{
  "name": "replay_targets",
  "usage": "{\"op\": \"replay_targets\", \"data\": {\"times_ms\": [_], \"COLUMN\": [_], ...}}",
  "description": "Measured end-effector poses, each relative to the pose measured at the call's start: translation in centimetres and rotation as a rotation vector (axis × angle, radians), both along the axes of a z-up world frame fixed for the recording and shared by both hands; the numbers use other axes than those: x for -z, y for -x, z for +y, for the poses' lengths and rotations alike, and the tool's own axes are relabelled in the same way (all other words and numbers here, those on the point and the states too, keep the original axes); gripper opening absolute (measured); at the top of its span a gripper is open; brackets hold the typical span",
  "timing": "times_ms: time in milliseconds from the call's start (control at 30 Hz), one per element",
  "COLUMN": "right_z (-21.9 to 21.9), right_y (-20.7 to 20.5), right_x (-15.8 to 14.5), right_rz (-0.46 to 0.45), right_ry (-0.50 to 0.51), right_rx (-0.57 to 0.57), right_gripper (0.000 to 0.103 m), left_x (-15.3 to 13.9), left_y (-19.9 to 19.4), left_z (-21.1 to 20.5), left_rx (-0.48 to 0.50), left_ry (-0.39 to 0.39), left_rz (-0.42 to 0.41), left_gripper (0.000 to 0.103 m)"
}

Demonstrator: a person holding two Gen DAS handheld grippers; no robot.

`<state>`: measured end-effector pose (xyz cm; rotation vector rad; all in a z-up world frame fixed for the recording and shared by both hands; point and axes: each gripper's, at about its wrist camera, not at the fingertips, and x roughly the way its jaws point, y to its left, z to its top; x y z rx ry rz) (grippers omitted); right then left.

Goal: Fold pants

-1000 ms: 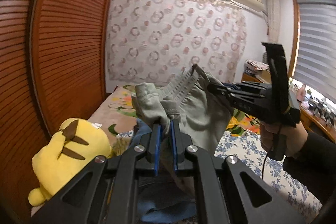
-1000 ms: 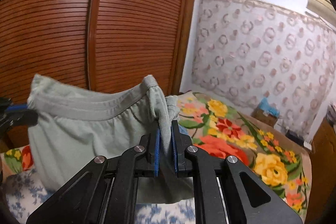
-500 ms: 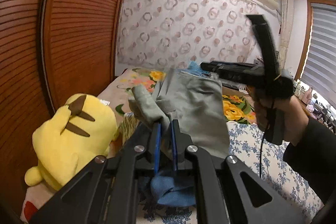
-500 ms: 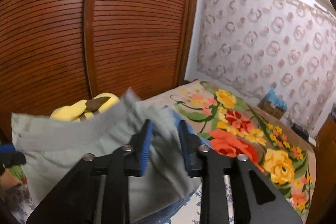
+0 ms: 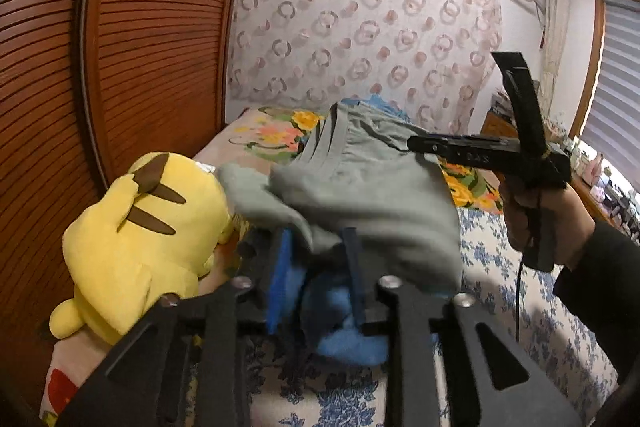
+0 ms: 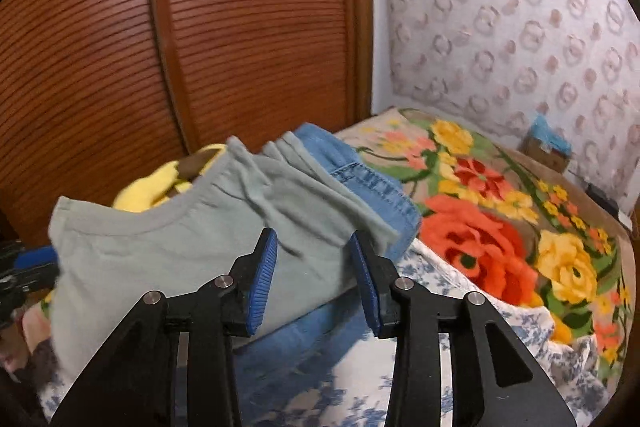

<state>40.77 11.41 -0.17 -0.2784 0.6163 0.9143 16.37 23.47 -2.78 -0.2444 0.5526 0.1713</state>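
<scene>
Left wrist view: the left gripper (image 5: 316,267) is opening; the soft grey-green cotton pants (image 5: 372,195) lie just ahead on folded blue denim jeans (image 5: 344,323)

Right wrist view: the right gripper (image 6: 314,281) stands released, waistband running leftward

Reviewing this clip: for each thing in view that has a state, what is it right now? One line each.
Grey-green pants: folded, lying on the blue jeans, released.
Blue jeans: folded, lying on the bed under the pants.
Left gripper: jaws opening, cloth edge loose between them.
Right gripper: jaws apart, pants corner between them, not pinched.
Yellow plush toy: lying on the bed beside the pile.
Wardrobe door: closed.
</scene>
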Motion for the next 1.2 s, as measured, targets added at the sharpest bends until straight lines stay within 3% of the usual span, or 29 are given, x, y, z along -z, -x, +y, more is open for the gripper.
{"op": "replay_targets", "data": {"times_ms": [67, 200, 333, 1067, 1200], "right_z": [-0.6, -1.7, -2.4, -10.5, -12.4], "right_y": [-0.4, 0.2, 1.3, 13.1, 14.9], "right_x": [0.3, 0.0, -0.3, -2.2, -2.3], "right_rz": [-0.002, 0.001, 0.002, -0.002, -0.009], "right_ry": [-0.003, -0.021, -0.024, -0.074, -0.083], "right_rx": [0.024, 0.028, 0.028, 0.062, 0.089], "right_gripper": [0.036, 0.036, 0.036, 0.039, 0.044], "left_x": [0.3, 0.4, 0.0, -1.4, -1.5], "left_y": [-0.1, 0.2, 0.7, 4.8, 5.4], "left_z": [-0.2, -0.9, -1.3, -6.6, -7.8], "left_rx": [0.017, 0.035, 0.047, 0.134, 0.141], "left_ry": [-0.002, -0.020, -0.011, -0.062, -0.092], "left_rz": [0.013, 0.024, 0.016, 0.058, 0.071], "left_gripper": [0.040, 0.045, 0.059, 0.061, 0.061]}}
